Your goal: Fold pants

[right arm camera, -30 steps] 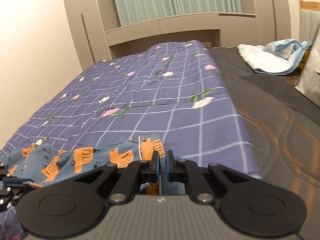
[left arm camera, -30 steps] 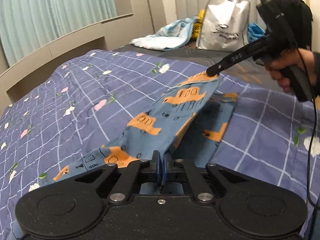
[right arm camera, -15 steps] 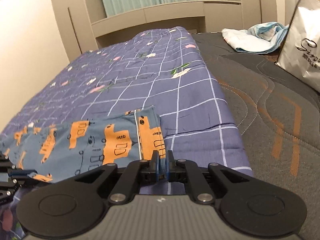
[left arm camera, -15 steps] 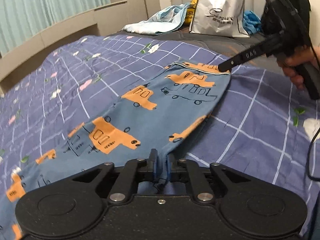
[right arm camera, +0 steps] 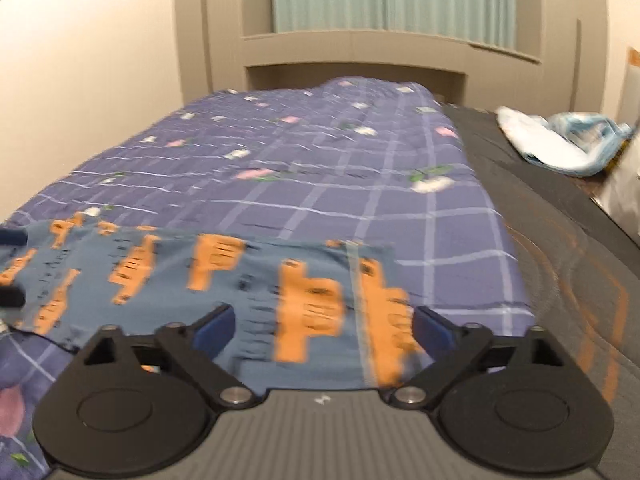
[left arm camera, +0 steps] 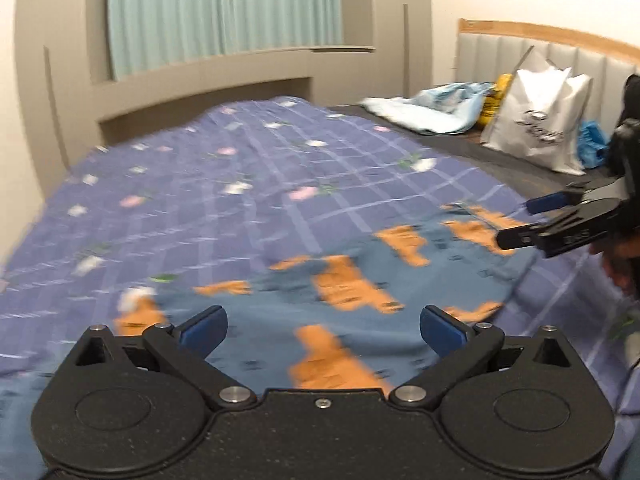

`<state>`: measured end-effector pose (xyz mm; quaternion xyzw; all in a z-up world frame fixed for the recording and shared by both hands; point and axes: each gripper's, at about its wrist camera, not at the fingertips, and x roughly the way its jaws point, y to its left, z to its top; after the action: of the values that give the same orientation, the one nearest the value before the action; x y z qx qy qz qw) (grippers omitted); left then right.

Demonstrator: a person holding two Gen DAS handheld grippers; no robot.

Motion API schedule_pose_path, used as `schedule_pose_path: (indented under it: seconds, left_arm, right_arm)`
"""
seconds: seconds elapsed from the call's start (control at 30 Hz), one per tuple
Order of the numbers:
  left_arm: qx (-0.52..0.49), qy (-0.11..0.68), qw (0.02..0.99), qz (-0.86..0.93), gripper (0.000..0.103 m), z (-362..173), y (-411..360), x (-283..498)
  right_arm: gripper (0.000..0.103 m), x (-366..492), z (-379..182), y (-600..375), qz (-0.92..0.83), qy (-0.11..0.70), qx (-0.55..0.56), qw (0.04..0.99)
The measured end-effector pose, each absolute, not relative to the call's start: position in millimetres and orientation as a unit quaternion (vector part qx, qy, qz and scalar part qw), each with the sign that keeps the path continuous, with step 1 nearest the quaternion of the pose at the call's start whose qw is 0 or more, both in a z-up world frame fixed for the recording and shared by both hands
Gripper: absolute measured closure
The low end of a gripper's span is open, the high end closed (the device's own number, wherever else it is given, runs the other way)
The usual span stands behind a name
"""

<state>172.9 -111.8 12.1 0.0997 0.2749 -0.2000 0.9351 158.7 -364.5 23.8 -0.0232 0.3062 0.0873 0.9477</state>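
The blue pants with orange truck prints [left arm camera: 340, 312] lie flat on the purple checked quilt [left arm camera: 224, 208]. My left gripper [left arm camera: 322, 330] is open and empty just above one end of them. My right gripper [right arm camera: 322, 326] is open and empty above the other end of the pants [right arm camera: 224, 276], near the quilt's right edge. The right gripper also shows in the left wrist view [left arm camera: 520, 220], open, at the far right over the pants' edge. Both views are motion-blurred.
The quilt [right arm camera: 320, 168] covers the left part of a dark grey mattress [right arm camera: 560, 248]. A white shopping bag [left arm camera: 536, 120], a light blue bundle of cloth [left arm camera: 432, 108] and a padded headboard [left arm camera: 560, 56] stand at the far right. A built-in cabinet and curtains are behind.
Both grippers were shut on the pants and holding them stretched; both have now opened and let go, and the pants lie flat on the quilt. Both cameras have tilted up.
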Motion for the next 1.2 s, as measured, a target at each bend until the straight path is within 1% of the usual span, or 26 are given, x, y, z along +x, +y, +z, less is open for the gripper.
schedule_pose_path:
  seconds: [0.27,0.47,0.6,0.67,0.83,0.93,0.97,1.0,1.03,1.07,1.1,1.17,1.2]
  left_arm:
    - [0.072,0.262,0.959,-0.085,0.001,28,-23,152]
    - [0.066,0.263,0.961,0.049,0.001,20,58,113]
    - [-0.008,0.288,0.953,0.097,0.001,2,116,106]
    - [-0.062,0.285,0.950,0.116,0.001,-7,139,107]
    - [-0.172,0.268,0.940,0.124,0.009,-23,171,120]
    - [-0.186,0.264,0.939,0.121,0.019,-29,177,131]
    - [-0.187,0.264,0.939,0.115,0.027,-30,177,136]
    - [-0.187,0.266,0.939,0.112,0.038,-32,174,141]
    - [-0.186,0.269,0.939,0.109,0.045,-33,173,144]
    - [-0.184,0.274,0.938,0.108,0.059,-35,172,145]
    - [-0.182,0.276,0.938,0.105,0.066,-36,170,147]
    - [-0.170,0.270,0.943,0.099,0.074,-35,166,148]
    - [-0.160,0.266,0.945,0.101,0.075,-35,164,148]
  right_arm:
    - [0.000,163,28,-274,0.139,0.287,-0.064,0.946]
    - [0.000,171,21,-200,0.185,0.301,-0.067,0.933]
    - [0.000,175,15,-162,0.206,0.312,-0.073,0.924]
    - [0.000,178,12,-144,0.211,0.319,-0.080,0.920]
    - [0.000,185,12,-112,0.217,0.324,-0.090,0.916]
    - [0.000,190,12,-98,0.218,0.326,-0.094,0.915]
    - [0.000,192,12,-92,0.218,0.327,-0.097,0.914]
    - [0.000,194,11,-87,0.219,0.327,-0.100,0.914]
    - [0.000,195,11,-83,0.220,0.327,-0.102,0.913]
    - [0.000,197,10,-79,0.222,0.327,-0.104,0.913]
    - [0.000,198,10,-75,0.223,0.326,-0.105,0.913]
    - [0.000,199,8,-69,0.225,0.325,-0.106,0.913]
    - [0.000,199,7,-66,0.227,0.324,-0.105,0.912]
